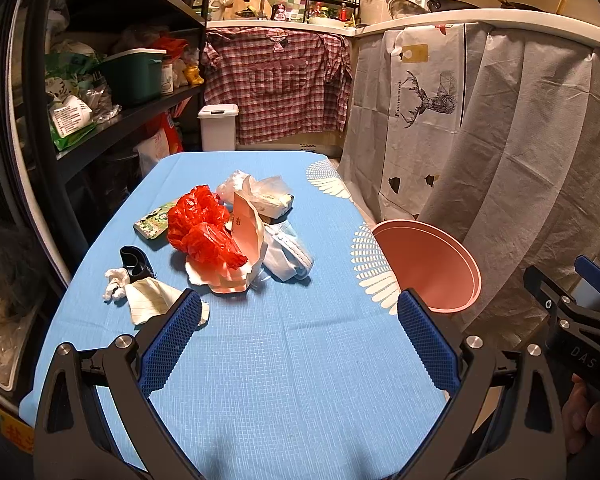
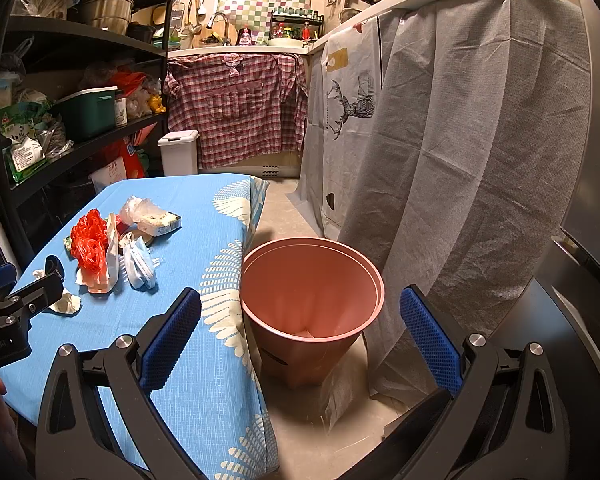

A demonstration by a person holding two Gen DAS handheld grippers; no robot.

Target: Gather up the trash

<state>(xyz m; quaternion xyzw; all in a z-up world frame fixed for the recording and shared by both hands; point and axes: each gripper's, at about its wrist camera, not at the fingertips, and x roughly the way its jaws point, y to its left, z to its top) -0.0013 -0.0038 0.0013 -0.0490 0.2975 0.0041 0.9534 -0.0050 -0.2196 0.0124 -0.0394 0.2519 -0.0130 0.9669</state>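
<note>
A heap of trash lies on the blue tablecloth (image 1: pixel 260 360): a red plastic bag (image 1: pixel 204 228), a pink-and-white paper box (image 1: pixel 248 224), a blue face mask (image 1: pixel 288 256), a clear bag with wrappers (image 1: pixel 260 192), a green packet (image 1: pixel 154 220), a black scrap (image 1: pixel 134 260) and white crumpled paper (image 1: pixel 148 296). A pink waste bin (image 2: pixel 312 300) stands on the floor beside the table's right edge. My left gripper (image 1: pixel 300 312) is open and empty above the near table. My right gripper (image 2: pixel 300 312) is open and empty above the bin.
A black shelf rack (image 1: pixel 100 80) full of goods runs along the left. A grey curtain (image 2: pixel 460 160) hangs right of the bin. A small white lidded bin (image 1: pixel 218 126) and a plaid cloth (image 1: pixel 276 80) stand beyond the table.
</note>
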